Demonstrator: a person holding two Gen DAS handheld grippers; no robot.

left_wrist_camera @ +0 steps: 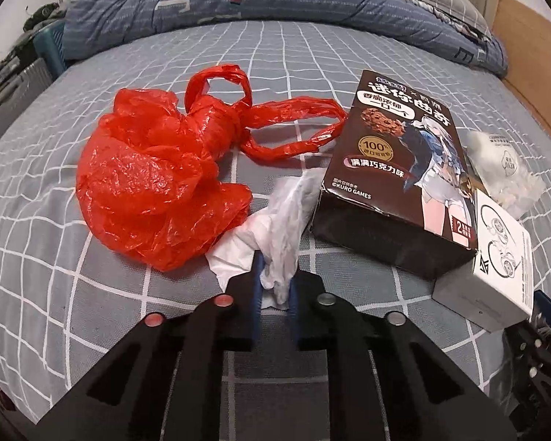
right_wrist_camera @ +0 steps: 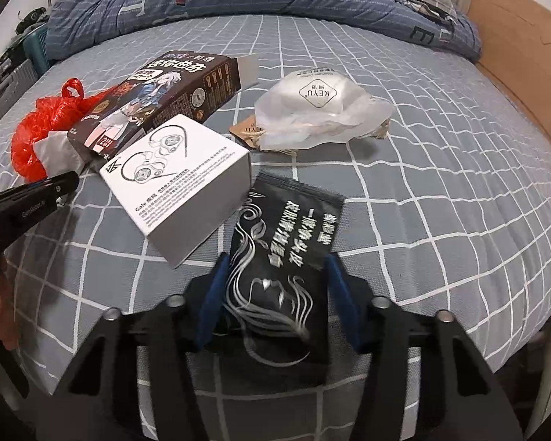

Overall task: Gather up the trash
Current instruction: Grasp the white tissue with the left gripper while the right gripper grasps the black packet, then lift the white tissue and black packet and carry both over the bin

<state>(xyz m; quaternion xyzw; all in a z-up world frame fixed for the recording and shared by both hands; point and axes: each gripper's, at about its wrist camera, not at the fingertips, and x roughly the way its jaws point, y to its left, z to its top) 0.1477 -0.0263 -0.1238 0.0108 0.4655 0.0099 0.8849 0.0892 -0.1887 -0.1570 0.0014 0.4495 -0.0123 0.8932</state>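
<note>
You are at the pick-up step, with the trash spread over the checked bedsheet [left_wrist_camera: 136, 294] and both hands already on a piece.

Farthest left lies the crumpled red plastic bag [left_wrist_camera: 158, 183], its handles trailing toward the dark cookie box [left_wrist_camera: 396, 169]. Just right of that box sit the white earphone box [right_wrist_camera: 180, 180], tilted on one edge, and, well apart from it, a translucent KEYU bag [right_wrist_camera: 323, 106] with a paper tag.

Your right gripper [right_wrist_camera: 275, 290] has its blue pads on either long edge of the black sachet [right_wrist_camera: 283, 257]; they look to be touching it, but I cannot tell whether they truly pinch it yet. Your left gripper [left_wrist_camera: 275, 286] is clenched on the white tissue [left_wrist_camera: 275, 228], which bunches up between the pads beside the red bag.

Next, I judge, you lift both pieces clear and carry them to the red bag, which looks like the collector. Its mouth is collapsed, so it will need opening first. Lift the sachet gently: it is thin and may slip.
</note>
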